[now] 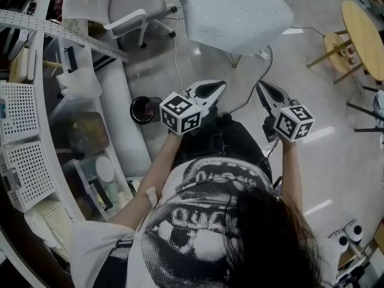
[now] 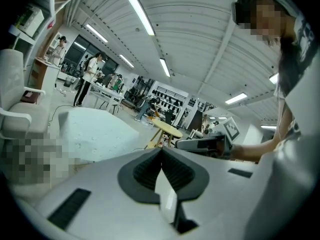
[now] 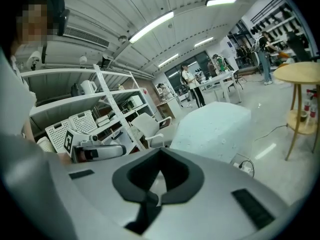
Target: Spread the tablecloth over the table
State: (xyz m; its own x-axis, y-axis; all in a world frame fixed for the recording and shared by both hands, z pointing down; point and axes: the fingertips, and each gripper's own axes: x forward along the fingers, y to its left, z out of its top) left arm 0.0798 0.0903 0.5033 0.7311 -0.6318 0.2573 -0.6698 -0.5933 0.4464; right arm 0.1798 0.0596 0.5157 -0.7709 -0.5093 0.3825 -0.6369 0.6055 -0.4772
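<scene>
A pale tablecloth point(image 1: 234, 11) covers a small table ahead of me on the floor; it also shows as the tablecloth point(image 2: 95, 134) in the left gripper view and the tablecloth point(image 3: 212, 129) in the right gripper view. My left gripper point(image 1: 219, 86) is held out at waist height, well short of the cloth, shut with nothing between its jaws. My right gripper point(image 1: 260, 86) is level with it to the right, also shut and empty. The left gripper point(image 2: 161, 153) and the right gripper point(image 3: 160, 156) each show their dark pads meeting, with nothing between them.
A white office chair point(image 1: 114, 5) stands at the far left of the cloth-covered table. A round wooden table point(image 1: 363, 29) is at the right. Shelving with white baskets point(image 1: 24, 119) lines the left side. A black round object point(image 1: 144, 110) and a cable point(image 1: 177, 59) lie on the floor.
</scene>
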